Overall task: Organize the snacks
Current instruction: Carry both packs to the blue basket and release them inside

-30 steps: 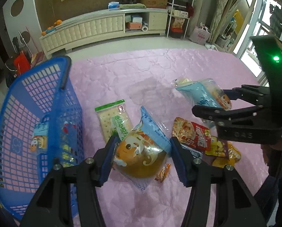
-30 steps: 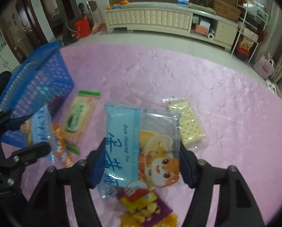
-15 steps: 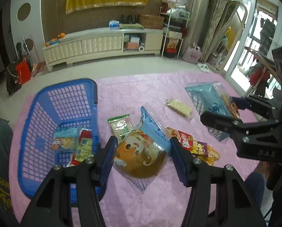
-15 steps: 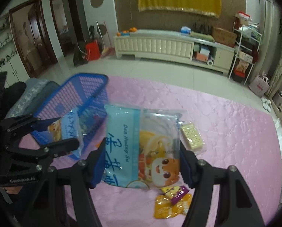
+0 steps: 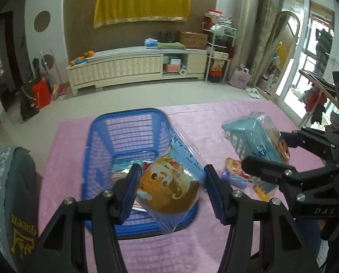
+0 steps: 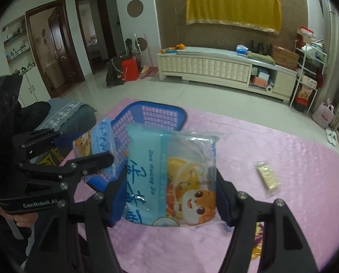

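My left gripper [image 5: 170,187] is shut on an orange-and-blue cartoon snack bag [image 5: 169,188], held in the air over the near end of the blue plastic basket [image 5: 133,122]. The basket holds a few packets [image 5: 121,170]. My right gripper [image 6: 170,195] is shut on a light-blue snack bag [image 6: 169,177] with a cartoon face, raised above the pink cloth to the right of the basket [image 6: 155,113]. From the left wrist, that right gripper [image 5: 280,145] and its light-blue bag [image 5: 255,138] show at the right. In the right wrist view the left gripper [image 6: 85,145] shows with its bag [image 6: 96,138].
Loose snacks lie on the pink cloth [image 5: 203,120]: red and yellow packets [image 5: 235,173] beside the basket and a cracker pack [image 6: 268,178] further right. A grey-covered chair back [image 5: 8,193] stands at the left. A hand [image 6: 19,216] holds the left gripper. A white cabinet [image 5: 135,66] lines the far wall.
Both grippers have risen and drawn back with their bags still gripped. The left one has shifted from beside the basket to over it; the table now looks smaller and further below.
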`<state>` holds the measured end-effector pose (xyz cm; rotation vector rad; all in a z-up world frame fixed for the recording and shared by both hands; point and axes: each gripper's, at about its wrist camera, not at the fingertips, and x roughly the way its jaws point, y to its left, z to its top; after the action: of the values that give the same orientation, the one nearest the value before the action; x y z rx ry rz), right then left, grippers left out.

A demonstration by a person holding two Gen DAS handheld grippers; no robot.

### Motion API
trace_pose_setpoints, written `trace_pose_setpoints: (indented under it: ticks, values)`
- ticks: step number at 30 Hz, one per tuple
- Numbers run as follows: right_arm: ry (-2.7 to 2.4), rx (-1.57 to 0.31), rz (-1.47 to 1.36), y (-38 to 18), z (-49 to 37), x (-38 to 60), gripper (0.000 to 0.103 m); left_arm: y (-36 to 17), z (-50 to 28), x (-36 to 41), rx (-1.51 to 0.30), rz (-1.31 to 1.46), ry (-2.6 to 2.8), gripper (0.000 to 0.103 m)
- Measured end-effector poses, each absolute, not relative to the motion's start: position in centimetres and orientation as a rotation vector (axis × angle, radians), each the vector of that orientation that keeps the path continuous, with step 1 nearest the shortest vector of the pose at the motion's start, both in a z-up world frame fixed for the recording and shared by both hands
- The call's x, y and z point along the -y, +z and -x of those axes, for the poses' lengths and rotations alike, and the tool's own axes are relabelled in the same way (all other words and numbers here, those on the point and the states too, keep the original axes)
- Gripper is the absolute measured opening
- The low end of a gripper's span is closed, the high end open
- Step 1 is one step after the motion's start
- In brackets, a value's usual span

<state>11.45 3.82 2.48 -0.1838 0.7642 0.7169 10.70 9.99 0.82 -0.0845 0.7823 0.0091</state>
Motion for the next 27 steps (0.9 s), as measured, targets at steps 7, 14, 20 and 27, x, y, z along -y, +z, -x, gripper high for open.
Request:
trace_pose_setpoints:
  ticks: [7,14,20,27]
  values:
    - [0.732,-0.795,0.218,1.1,-11.5,-8.1,0.07,-0.9,-10.3,-14.3,-0.801,0.166,0.03,0.054]
    - [0.739,-0.837,0.235,-0.6,-12.3,-10.6,0.07,-2.9,-10.8,-16.1,-0.82,0.178,0.04,0.054]
    - [0.722,-0.869,0.237,-1.5,-12.9,-10.9,0.071,-4.3,-11.8,-16.5,-0.837,0.2,0.032,0.058]
    - [0.716,-0.852,0.256,-1.0,-12.3,-11.3,0.071,-3.8,-11.1,-17.5,-0.809,0.25,0.044,0.068]
